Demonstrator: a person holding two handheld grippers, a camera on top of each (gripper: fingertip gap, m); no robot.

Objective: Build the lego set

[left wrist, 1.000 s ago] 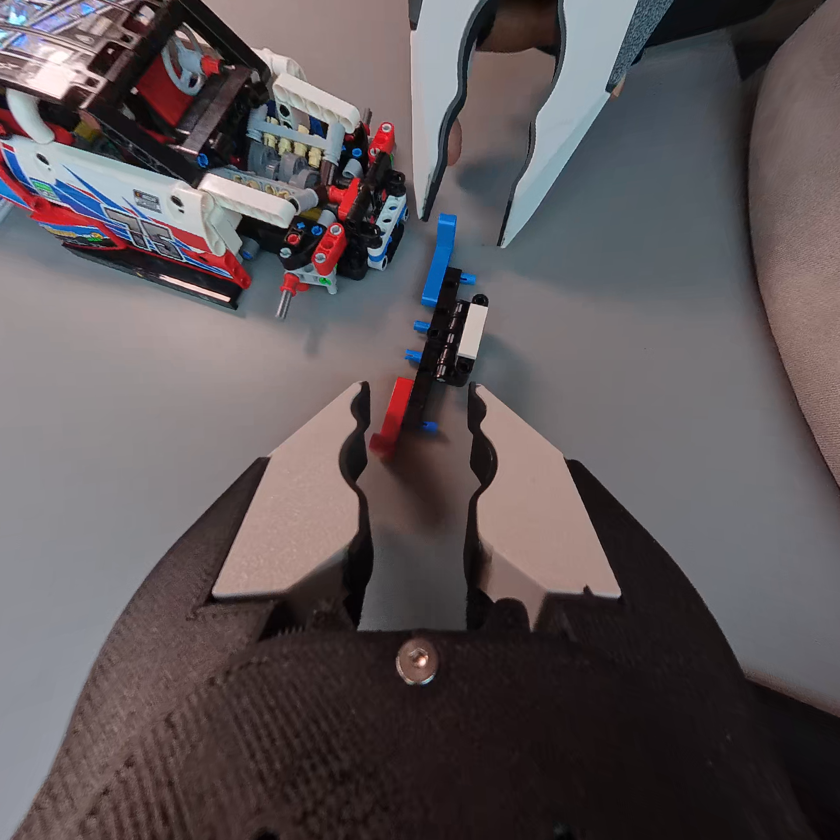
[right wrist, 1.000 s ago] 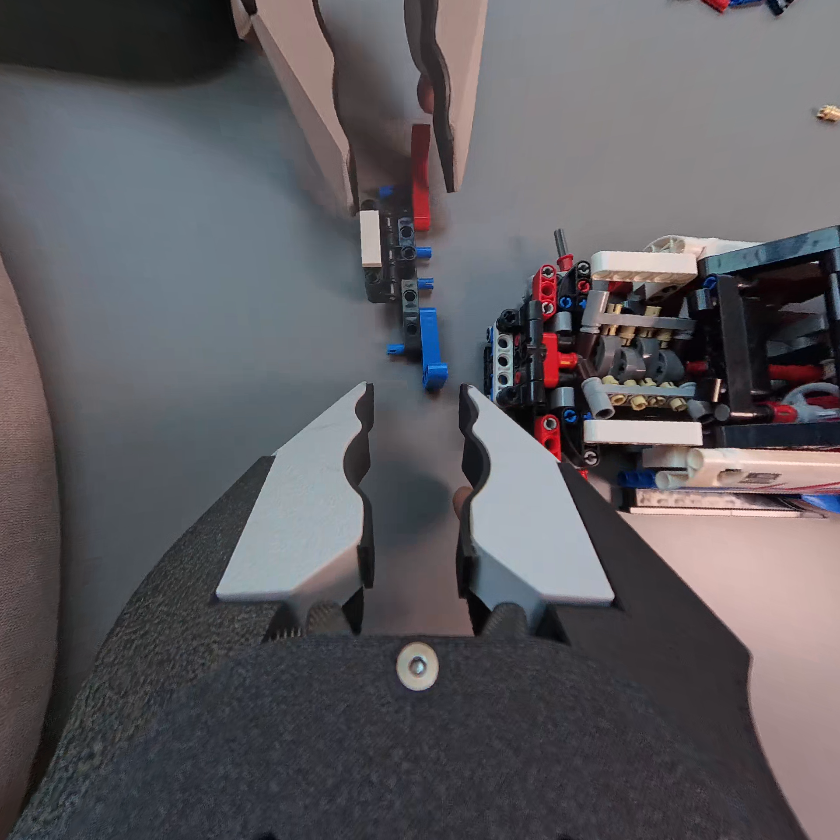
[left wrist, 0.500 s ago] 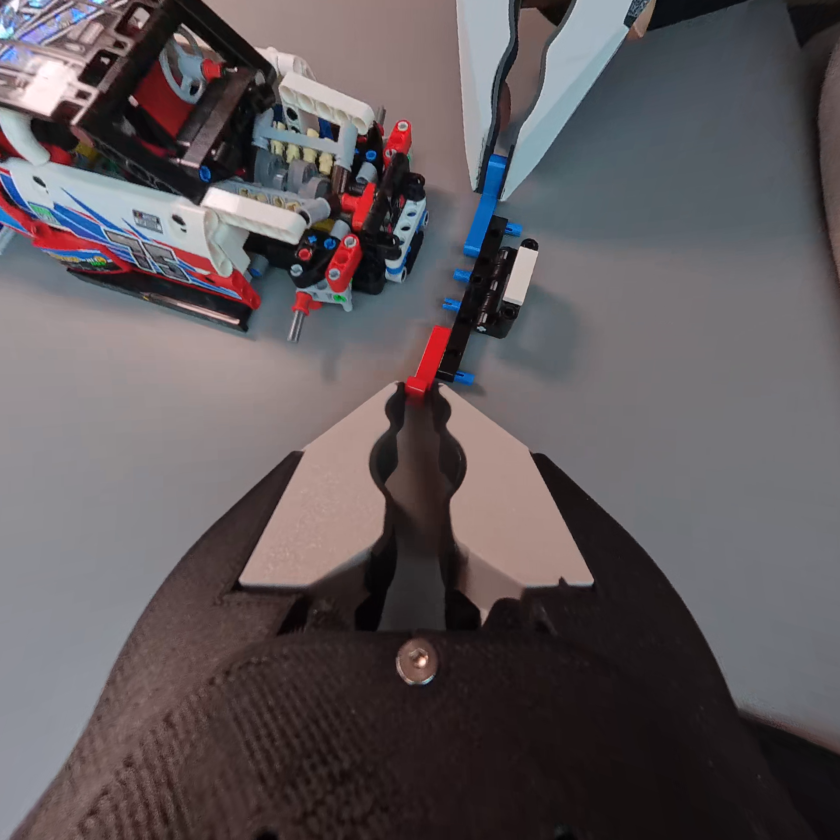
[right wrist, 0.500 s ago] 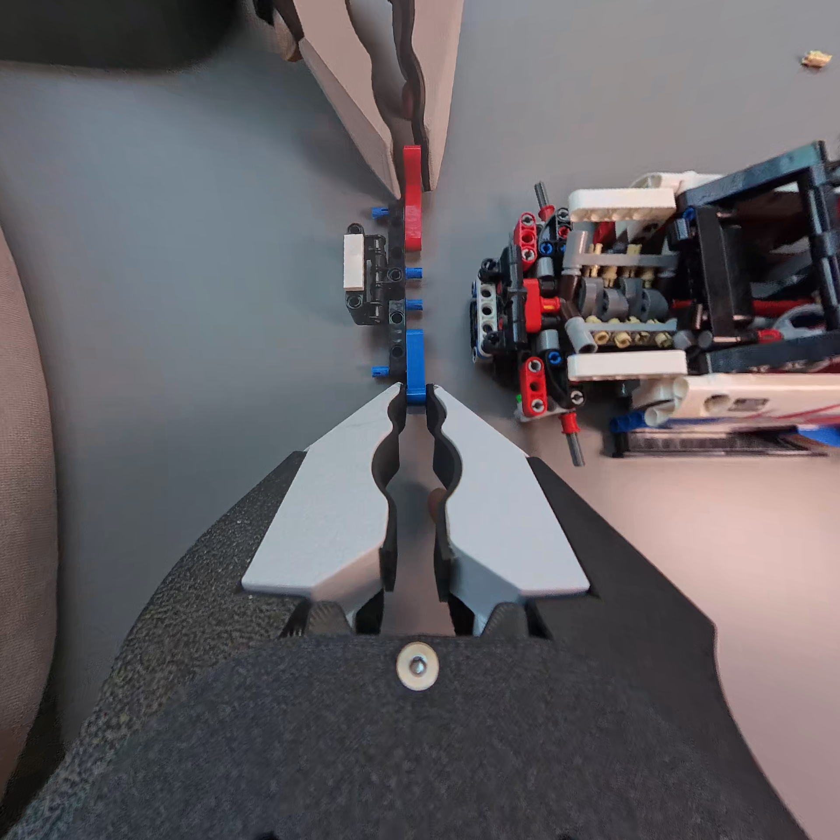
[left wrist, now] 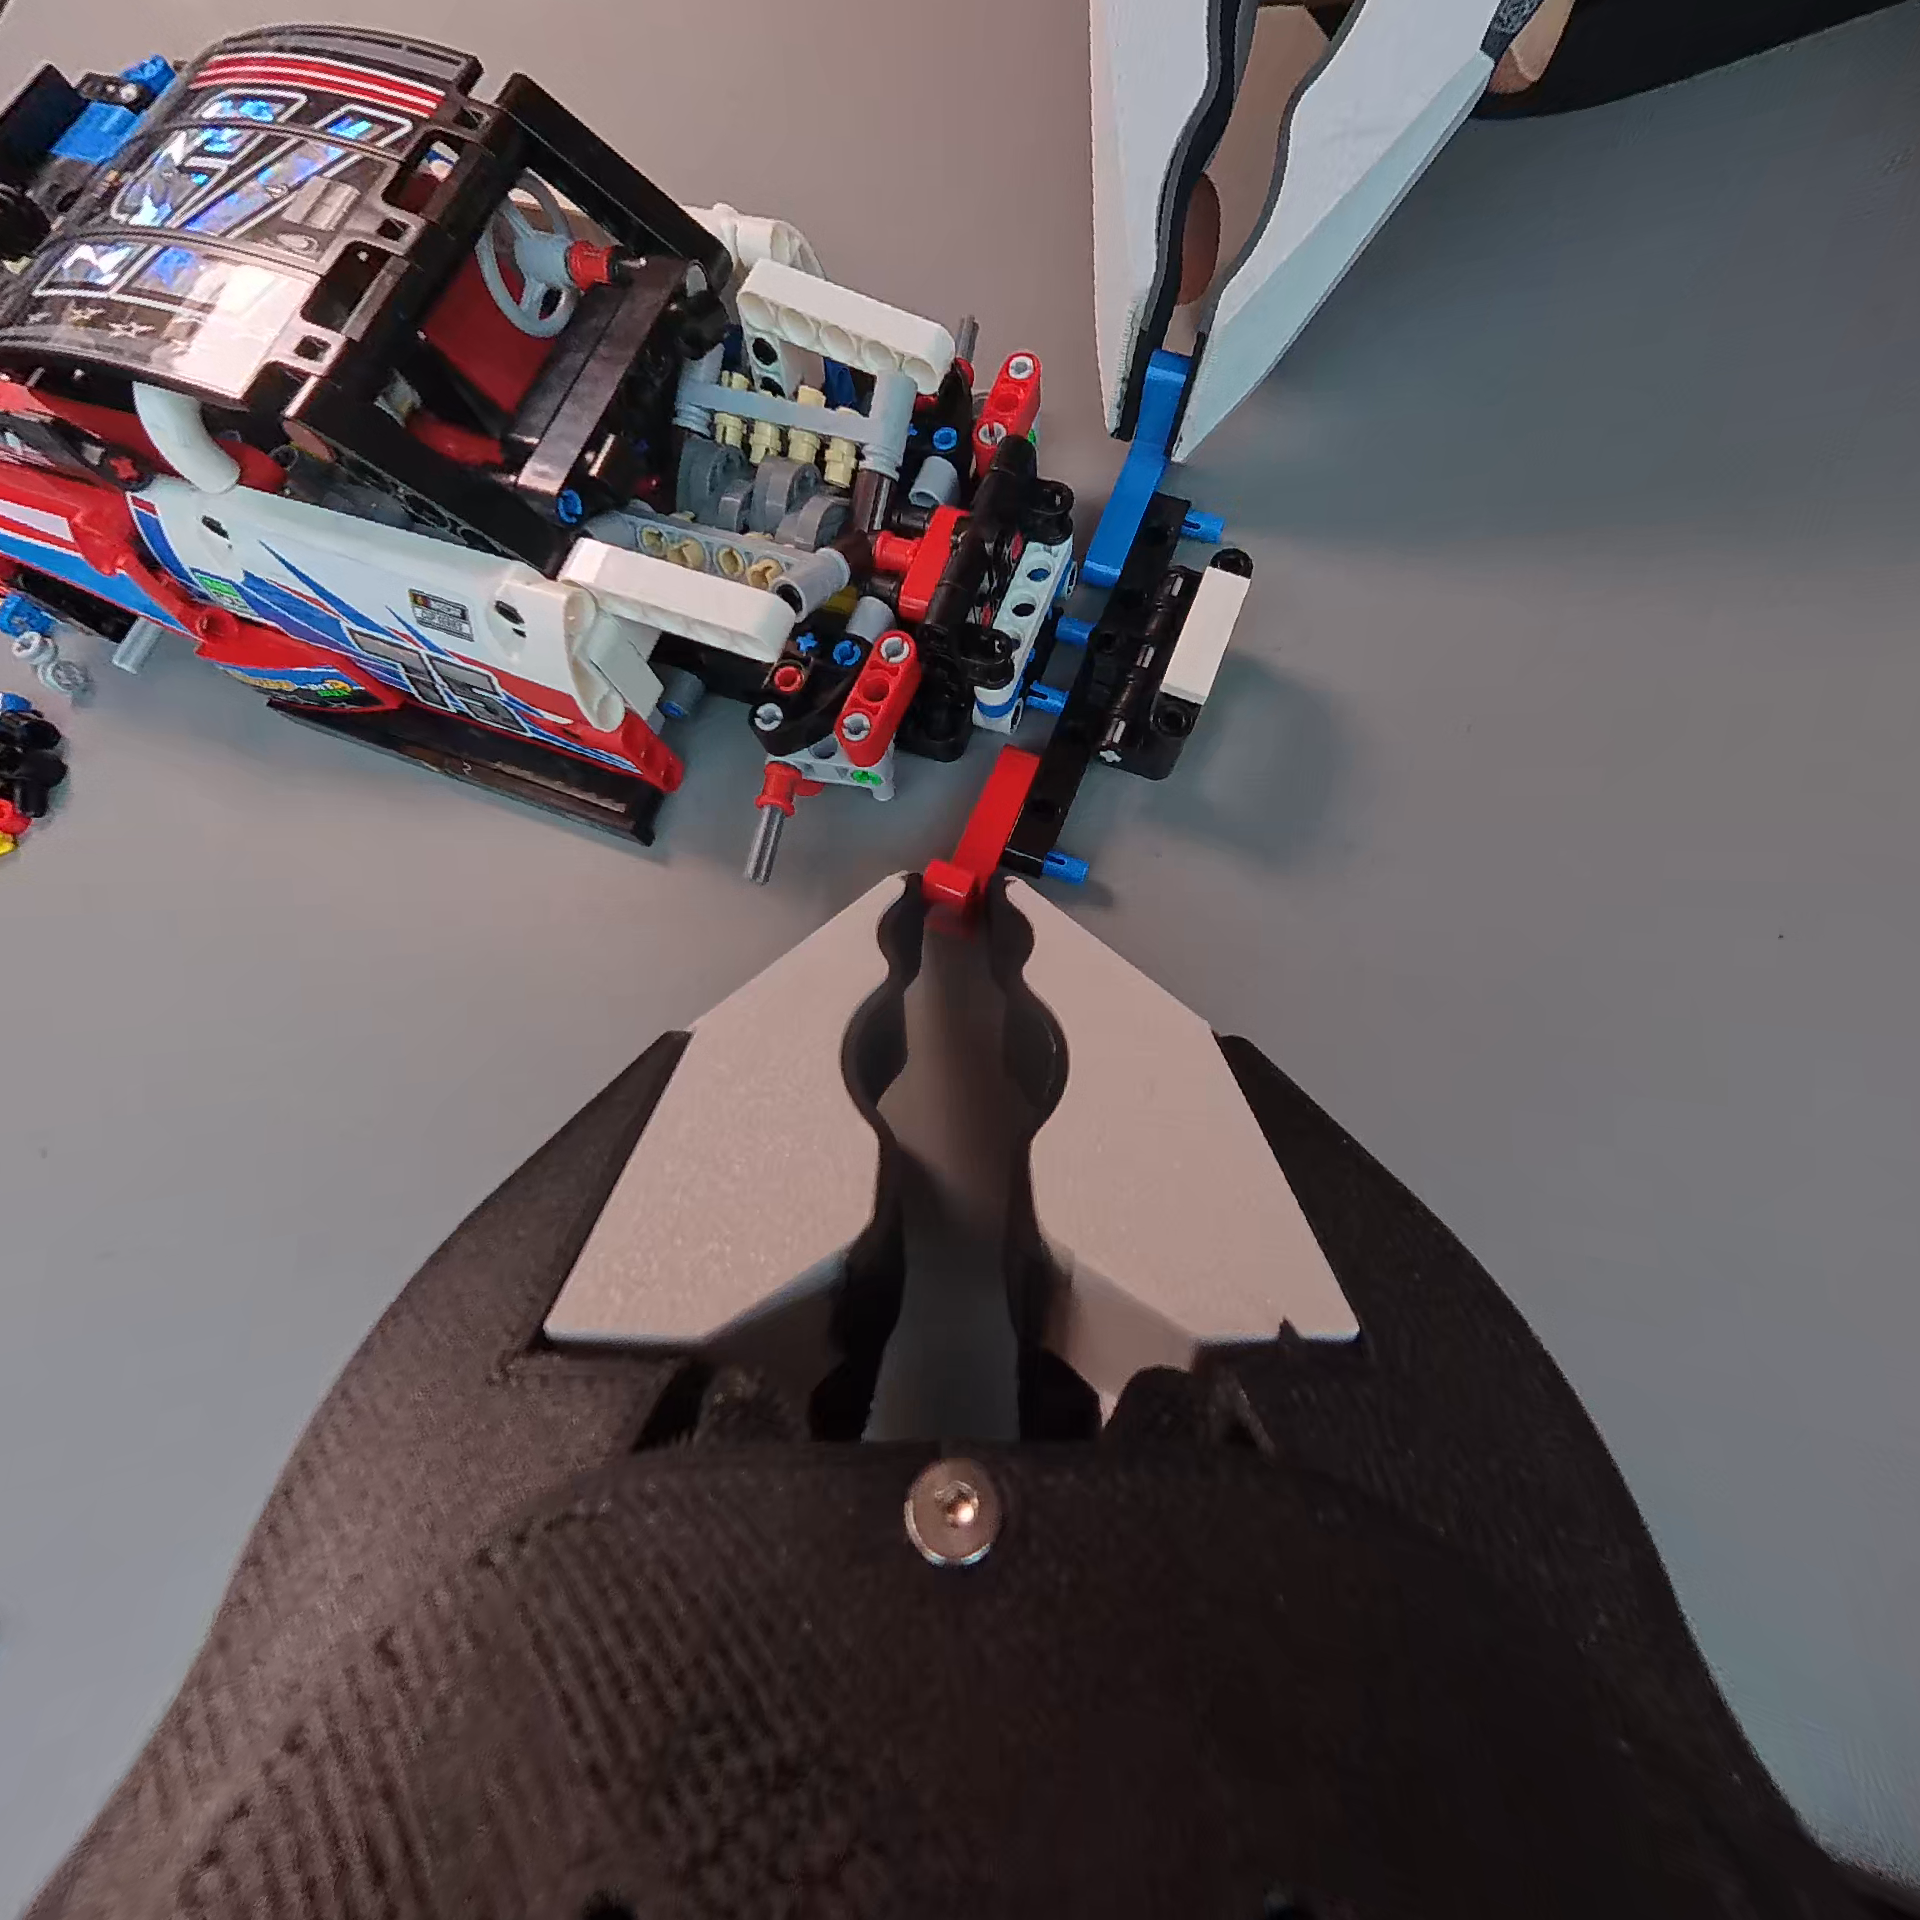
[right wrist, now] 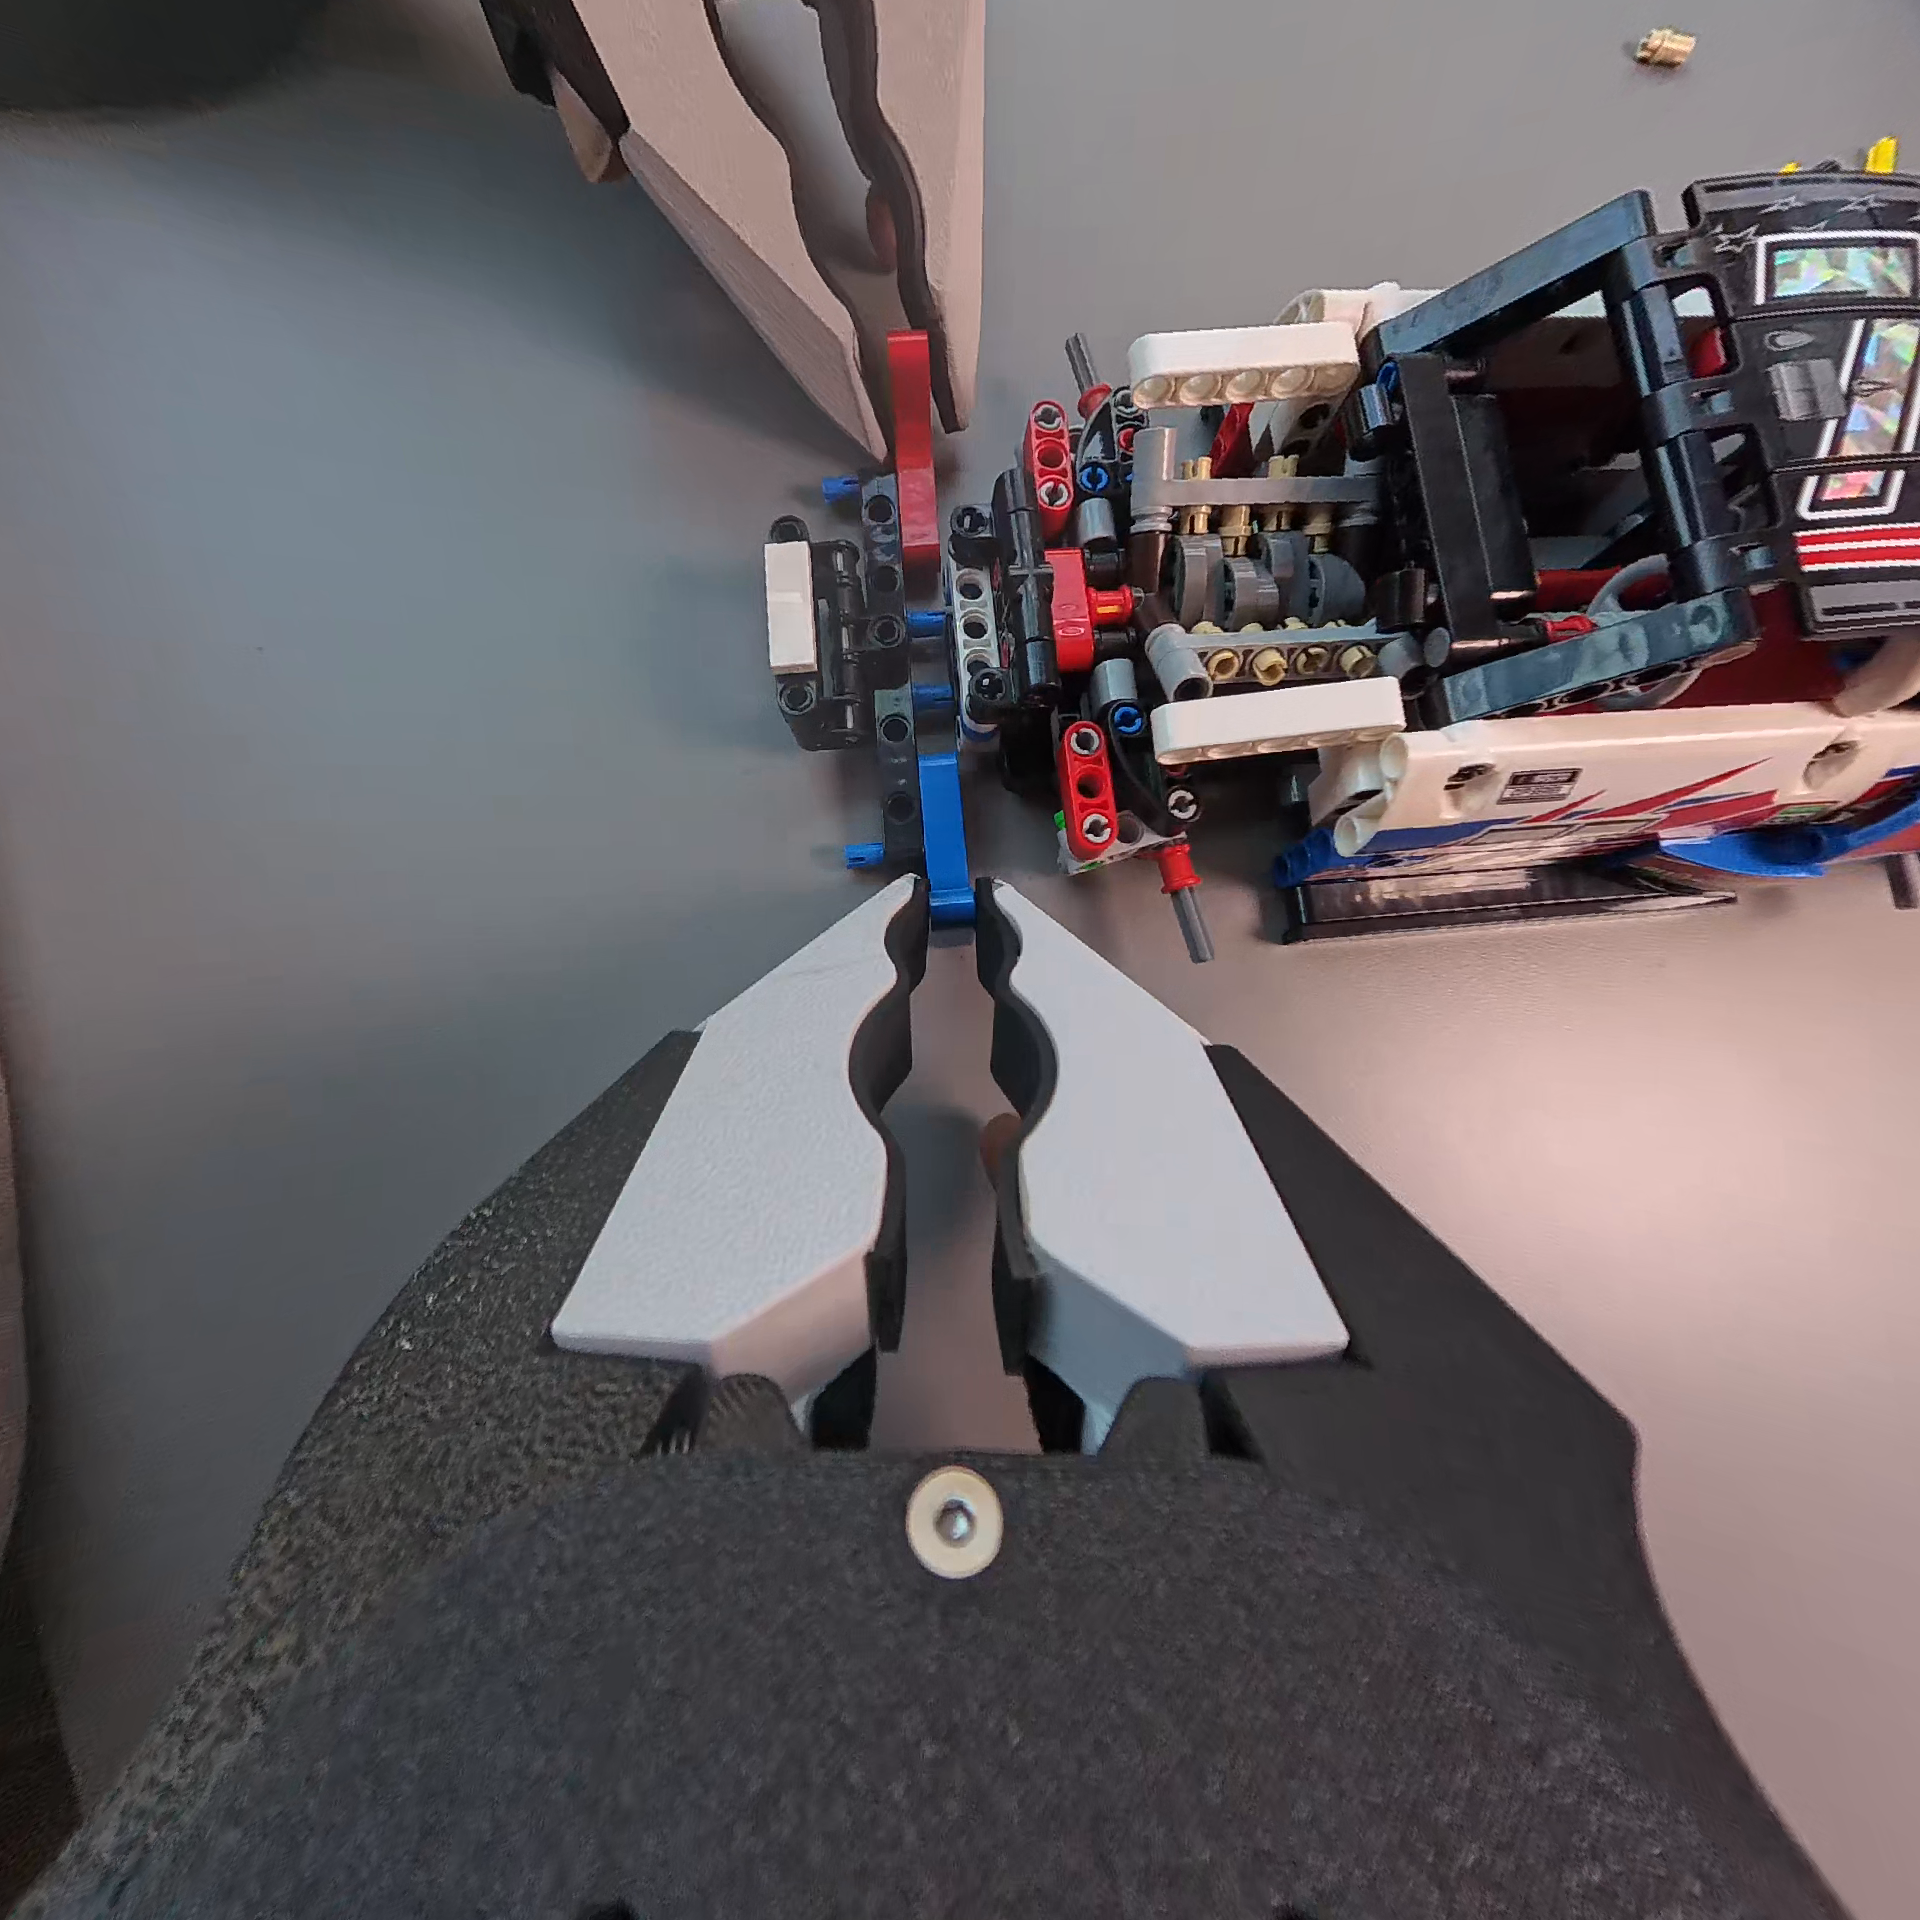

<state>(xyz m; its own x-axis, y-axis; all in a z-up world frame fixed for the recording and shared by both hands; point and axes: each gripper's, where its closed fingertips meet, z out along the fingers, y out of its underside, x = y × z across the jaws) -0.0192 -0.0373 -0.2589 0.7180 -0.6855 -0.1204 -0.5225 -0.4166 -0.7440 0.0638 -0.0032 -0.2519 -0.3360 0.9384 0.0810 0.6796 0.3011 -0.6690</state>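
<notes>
A small black sub-assembly (left wrist: 1127,644) with a white block, blue pins, a red end piece (left wrist: 987,821) and a blue end piece (left wrist: 1138,468) sits against the open front end of the red, white and blue race car model (left wrist: 416,468). My left gripper (left wrist: 951,894) is shut on the red end piece. My right gripper (right wrist: 948,896) is shut on the blue end piece (right wrist: 943,831). The sub-assembly (right wrist: 862,644) is held between both grippers, its blue pins at the car's front beam (right wrist: 977,623). The right gripper also shows in the left wrist view (left wrist: 1169,416).
The grey table (left wrist: 1558,935) carries it all. Loose small parts (left wrist: 31,748) lie at the left edge beside the car. A small tan part (right wrist: 1662,44) lies far off on the table. A beige cushion edge (right wrist: 16,1195) is at the left of the right wrist view. The tips of one gripper are about 10 cm away from the tips of the other.
Both grippers closed from open onto the sub-assembly's ends, left on red, right on blue. They then carried it sideways up against the car's front.
</notes>
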